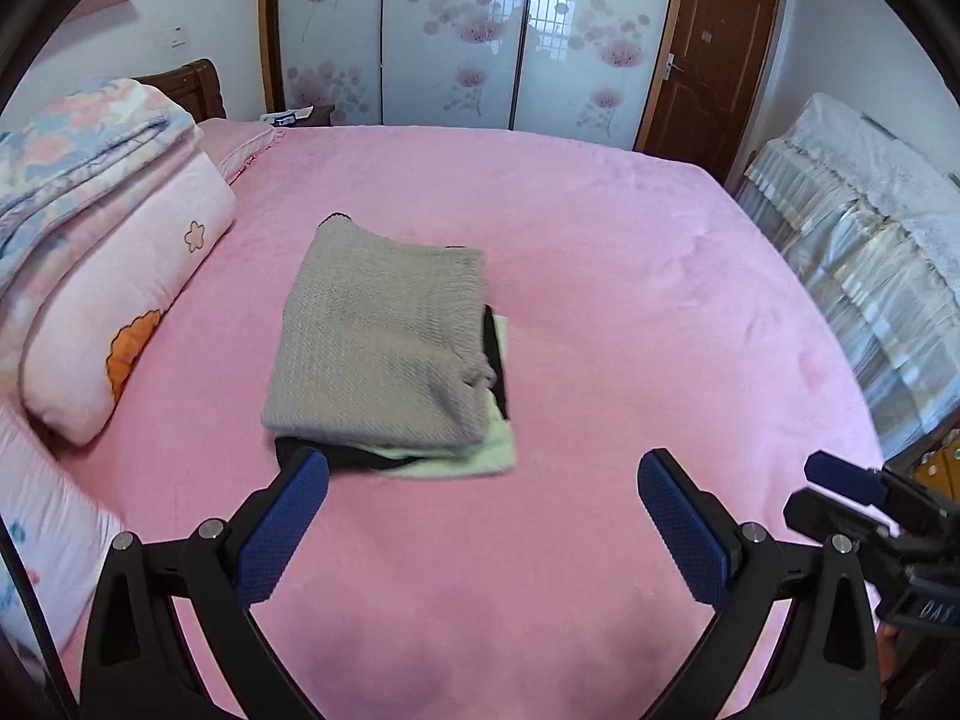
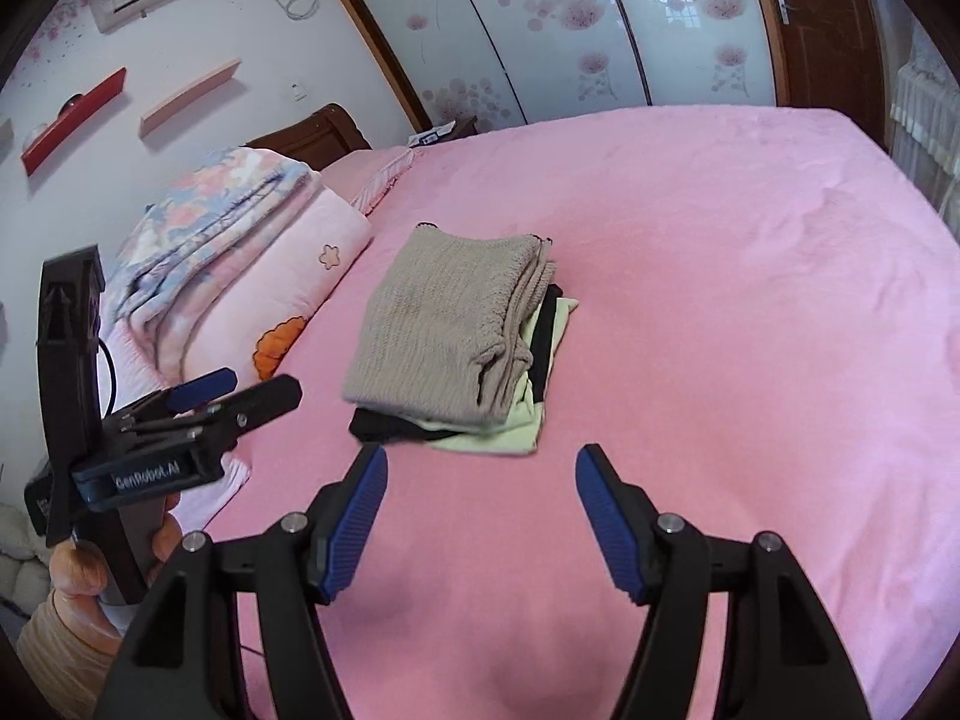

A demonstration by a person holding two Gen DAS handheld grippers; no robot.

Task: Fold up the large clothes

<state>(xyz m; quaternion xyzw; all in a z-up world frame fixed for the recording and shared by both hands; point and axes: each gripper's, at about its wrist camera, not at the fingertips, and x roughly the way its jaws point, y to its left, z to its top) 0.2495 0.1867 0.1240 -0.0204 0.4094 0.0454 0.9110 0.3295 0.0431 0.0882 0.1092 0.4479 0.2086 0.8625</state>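
A: What is in front of the left gripper?

B: A pile of folded clothes on the pink bed. The gray sweater is on top. Under it is a black cloth, and a light green cloth is at the bottom. The pile lies just past the tips of the left gripper, a bit to its left side.

A: Is the left gripper holding anything?

B: No. Its blue pads stand wide apart, and there is only pink bed between them.

A: And the right gripper?

B: It is spread apart too, but not all the way, and it holds nothing. The gray sweater pile lies just ahead of its tips, a little to the left. Neither gripper touches the clothes.

A: Can the grippers see each other?

B: Yes. From the right wrist view the left gripper is off to the left, with a hand around its handle. From the left wrist view the right gripper pokes in at the right edge.

A: What else is near?

B: Far to the left of both grippers there is a pink pillow with a flowery blanket folded on top. Behind the bed are sliding doors with pink flowers and a brown door
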